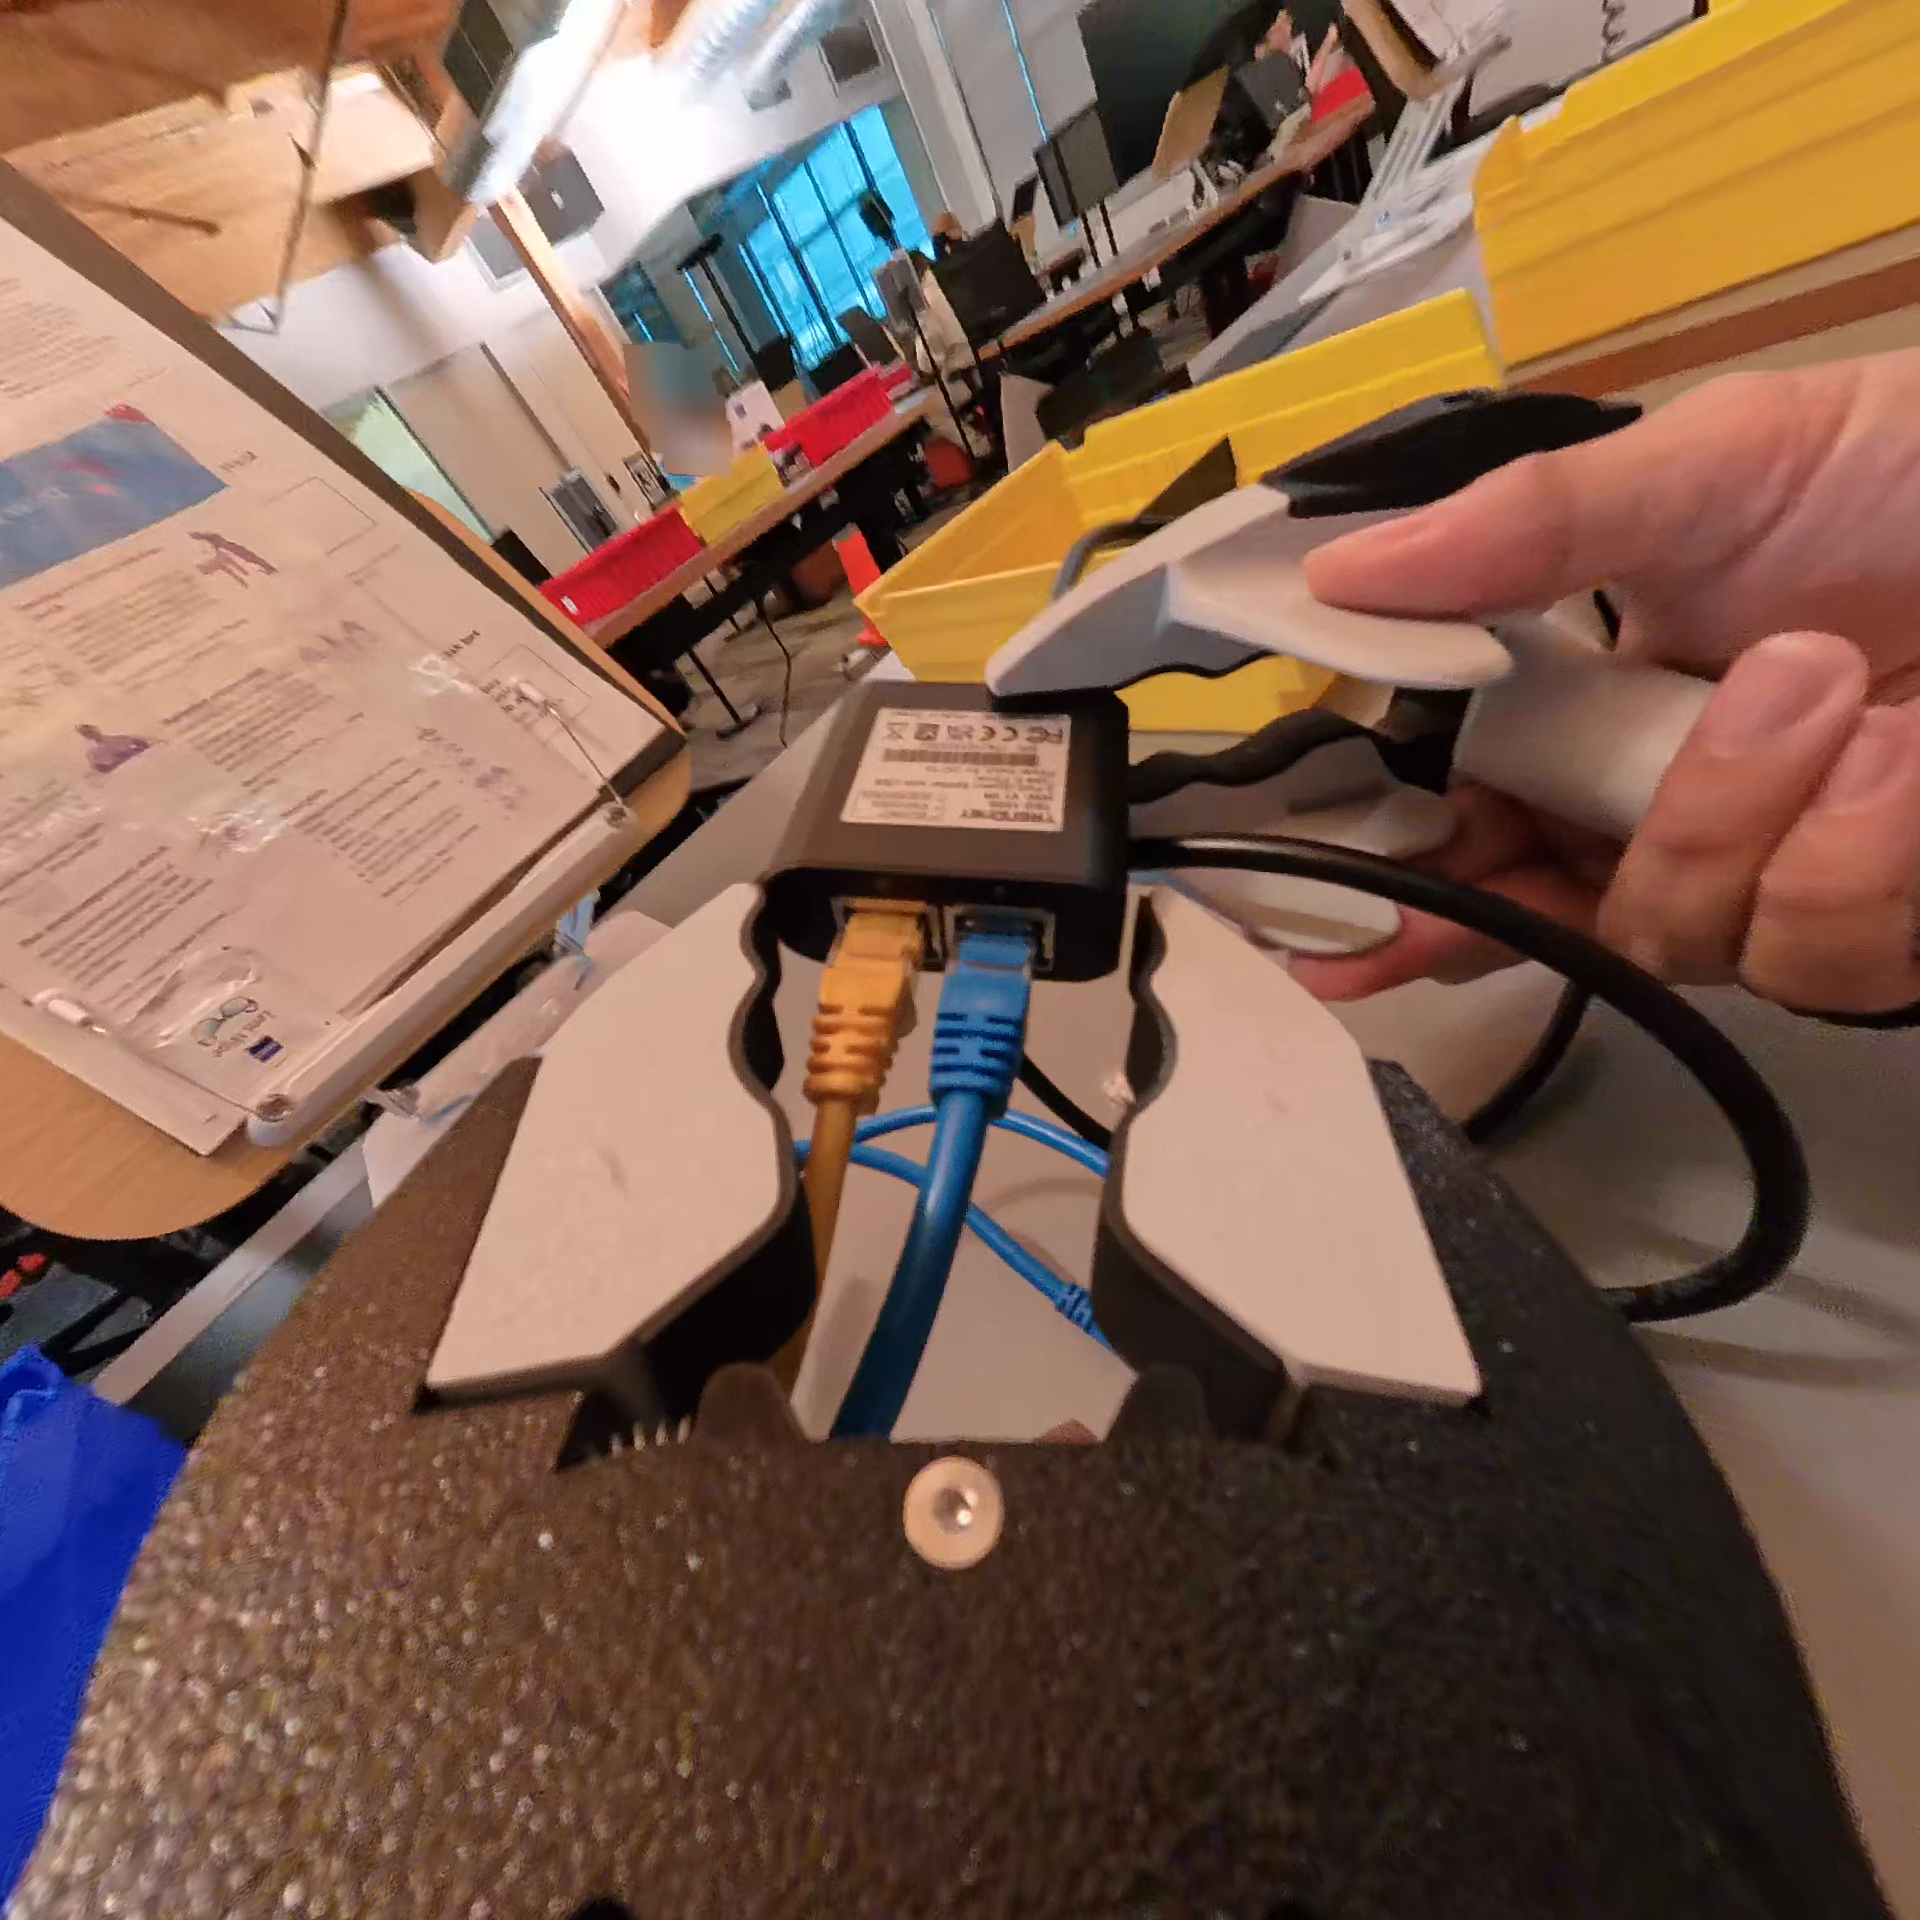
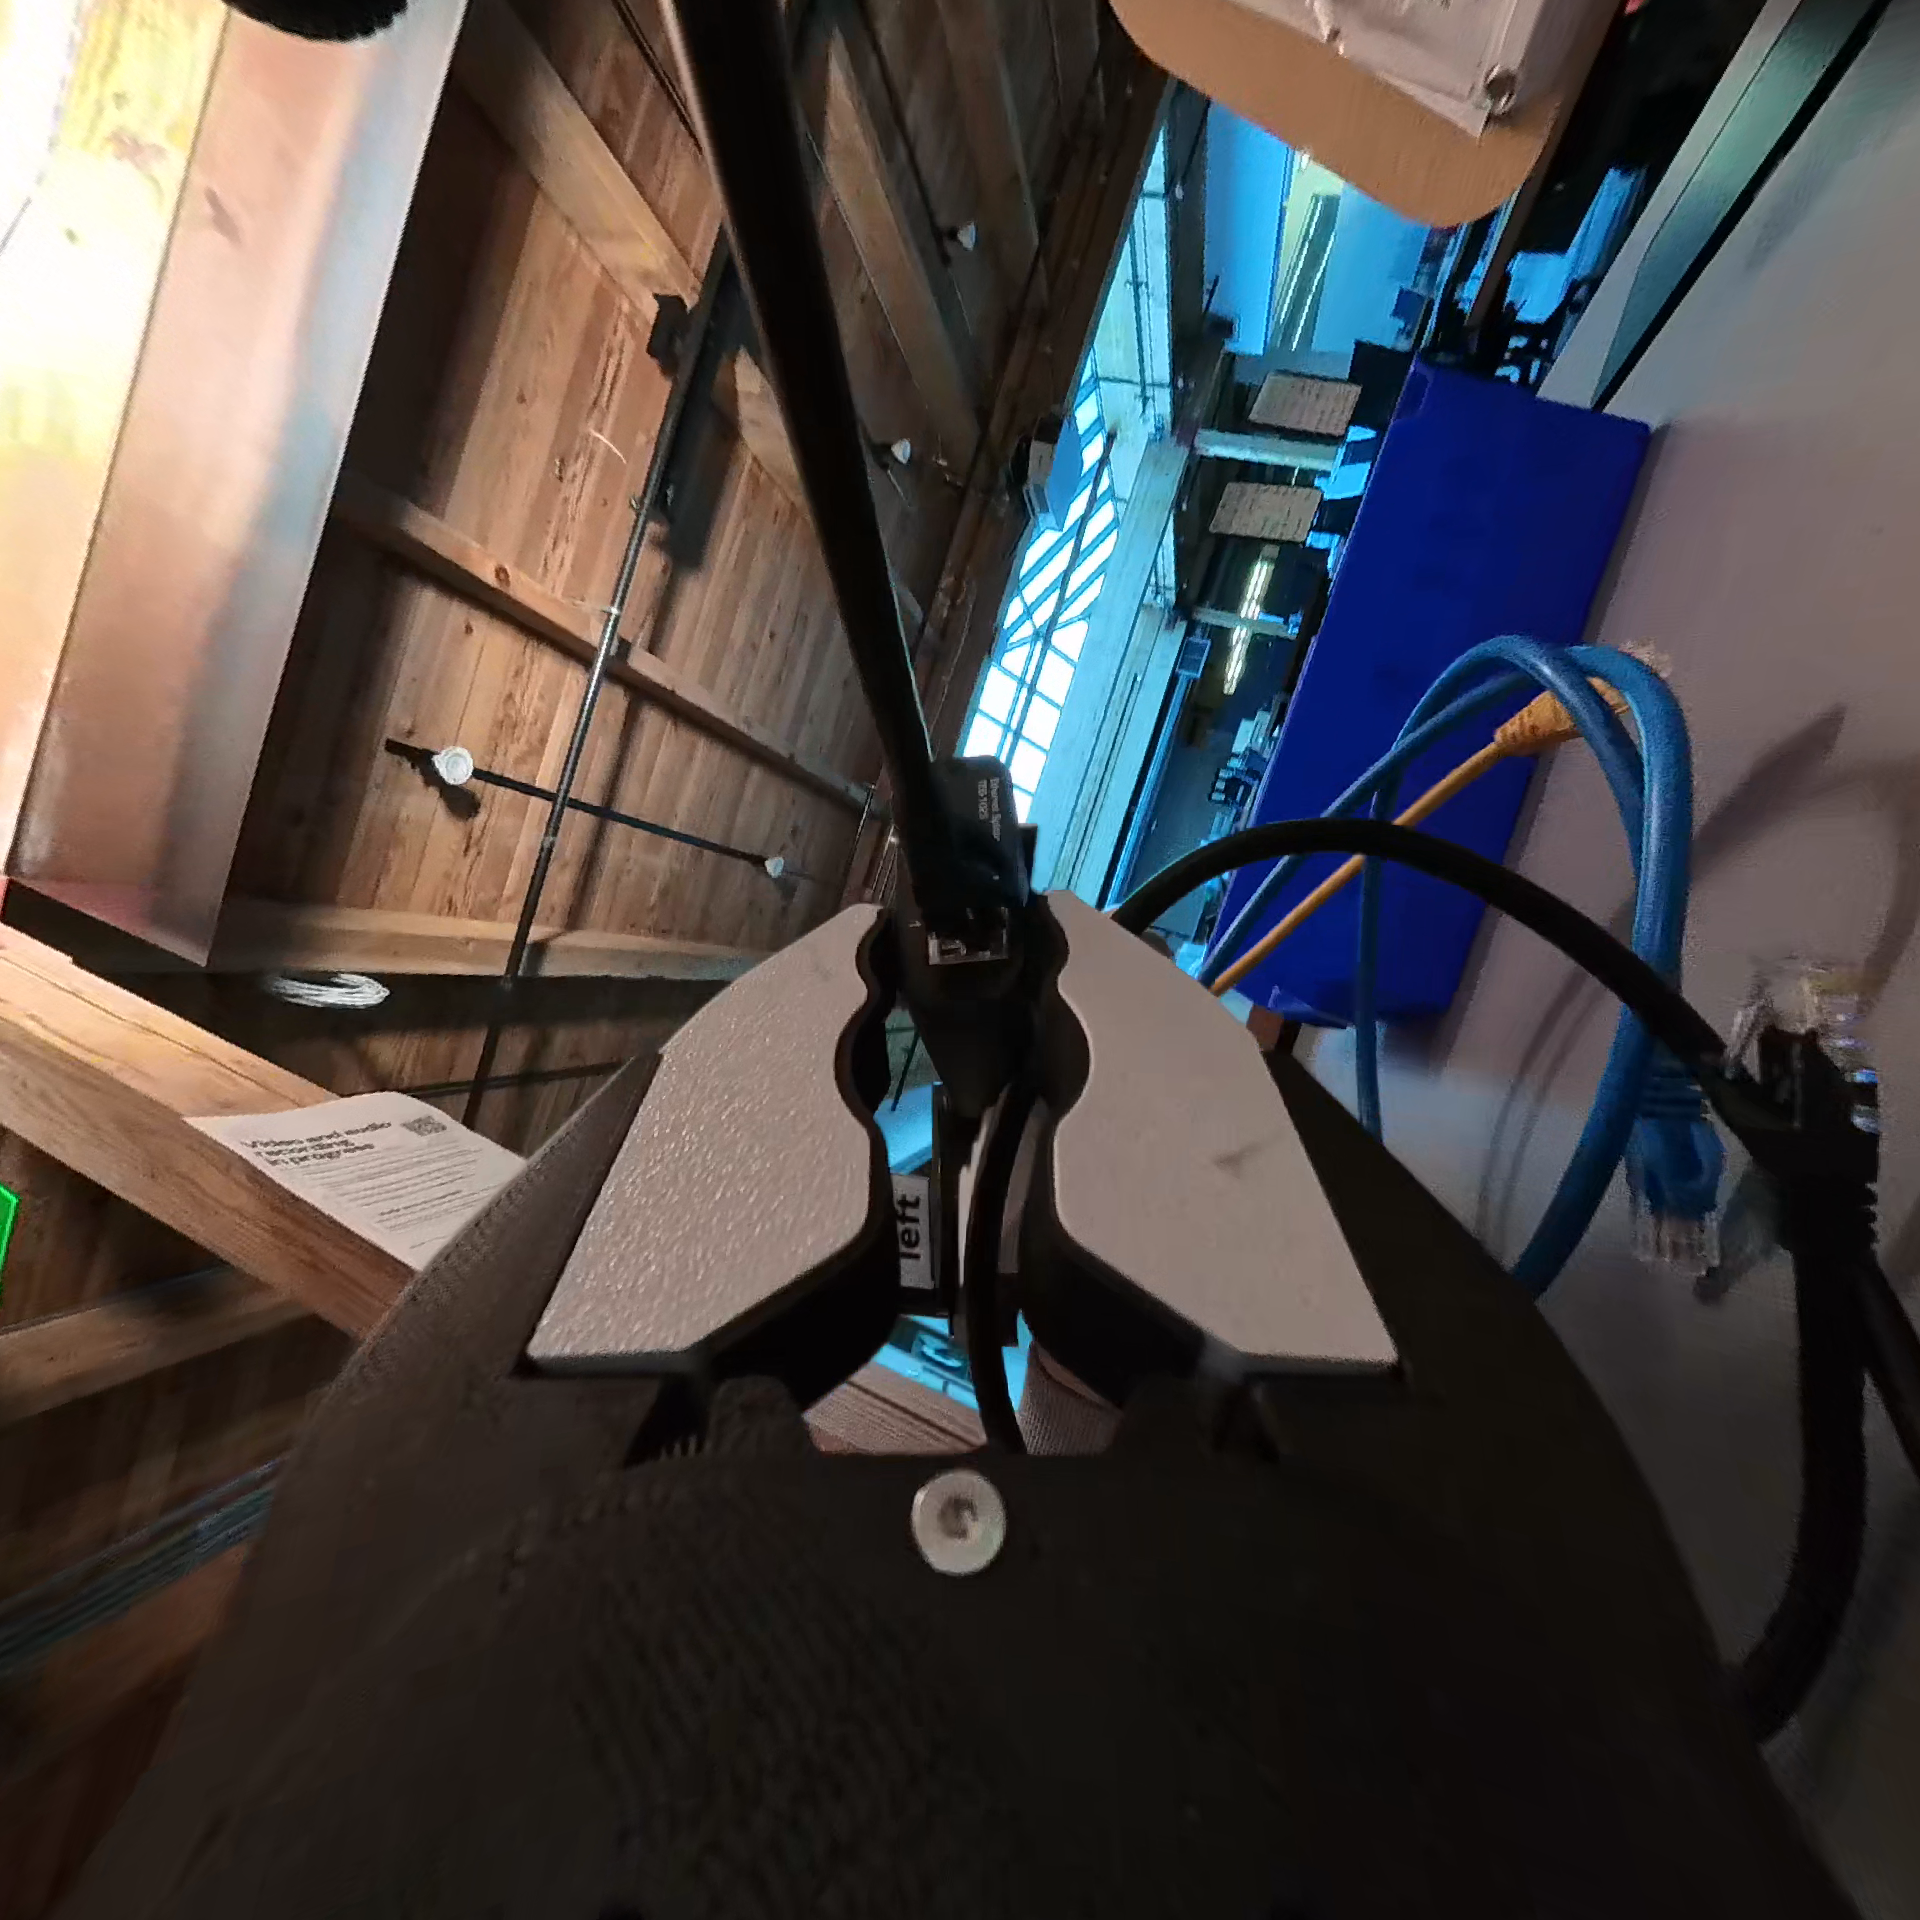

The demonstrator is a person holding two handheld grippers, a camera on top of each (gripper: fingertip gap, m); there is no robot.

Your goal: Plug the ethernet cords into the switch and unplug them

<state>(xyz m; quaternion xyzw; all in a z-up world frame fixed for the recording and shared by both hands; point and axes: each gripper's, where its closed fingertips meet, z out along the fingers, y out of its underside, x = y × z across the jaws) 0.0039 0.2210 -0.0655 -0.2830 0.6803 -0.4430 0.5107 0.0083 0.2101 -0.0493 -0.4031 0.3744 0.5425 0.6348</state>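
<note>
The small black switch (image 1: 961, 800) is held up with its labelled face toward me. A yellow ethernet plug (image 1: 868, 987) and a blue ethernet plug (image 1: 982, 1003) sit side by side in its two front ports. My left gripper (image 1: 945, 935) is open, its grey fingers (image 1: 644, 1153) on either side of both plugs and touching neither. My right gripper (image 1: 1127, 717), held by a hand (image 1: 1714, 675), clamps the switch's far end. In the right wrist view the right gripper (image 2: 961, 920) is shut on the switch (image 2: 977, 862), with an empty port facing me. A black cable (image 1: 1558, 956) loops from the switch's side.
Yellow bins (image 1: 1195, 457) stand behind the switch. A board with a laminated sheet (image 1: 260, 748) leans at the left. In the right wrist view, loose blue (image 2: 1662, 790) and yellow (image 2: 1455, 790) cords and a black plug (image 2: 1808, 1091) lie on the grey table beside a blue bin (image 2: 1455, 675).
</note>
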